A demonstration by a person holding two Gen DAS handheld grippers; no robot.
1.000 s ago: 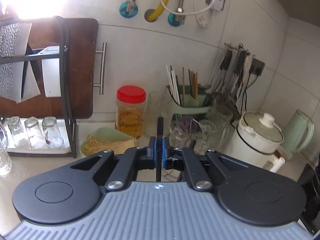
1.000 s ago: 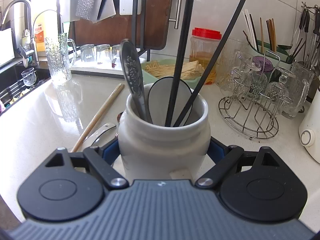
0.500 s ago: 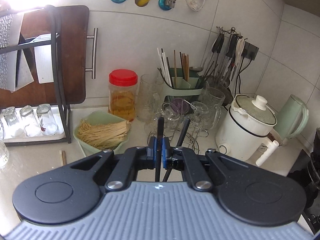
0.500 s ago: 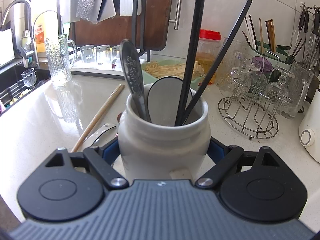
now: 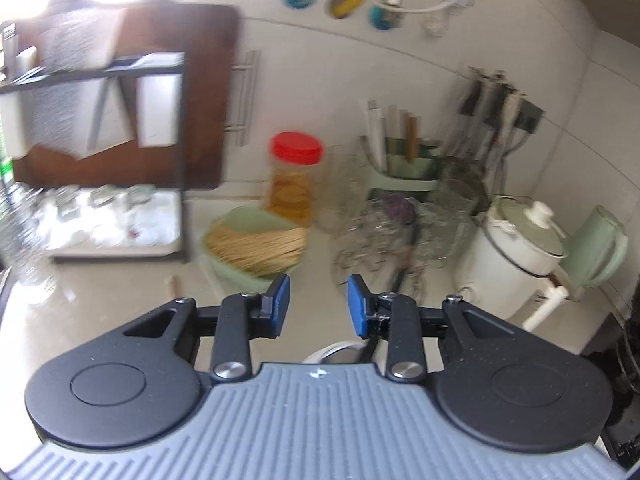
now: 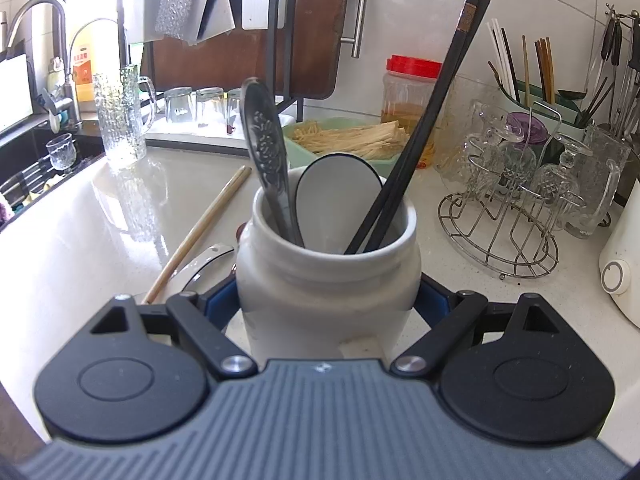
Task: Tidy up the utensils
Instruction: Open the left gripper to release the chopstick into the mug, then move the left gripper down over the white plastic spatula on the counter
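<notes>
Bare bench [image 6: 120, 216] left of white jar [image 6: 328, 280]; wooden chopstick [image 6: 200, 236] lies there. Glass rack [image 6: 500, 220] crowds right. Noodle bowl [image 6: 344, 136] behind.

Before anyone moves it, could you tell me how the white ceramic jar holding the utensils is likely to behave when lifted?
The white jar looks glazed, so probably slippery and breakable. The black chopsticks lean far out, so tilting may shift them.

surface: pale glossy countertop [image 6: 120, 216]
centre: white ceramic jar [image 6: 328, 280]
9 o'clock of jar: wooden chopstick [image 6: 200, 236], lying flat
12 o'clock: green dish of noodles [image 6: 348, 134], red-lidded jar [image 6: 412, 96]
2 o'clock: wire glass rack [image 6: 500, 232]
10 o'clock: textured glass mug [image 6: 120, 120]
</notes>
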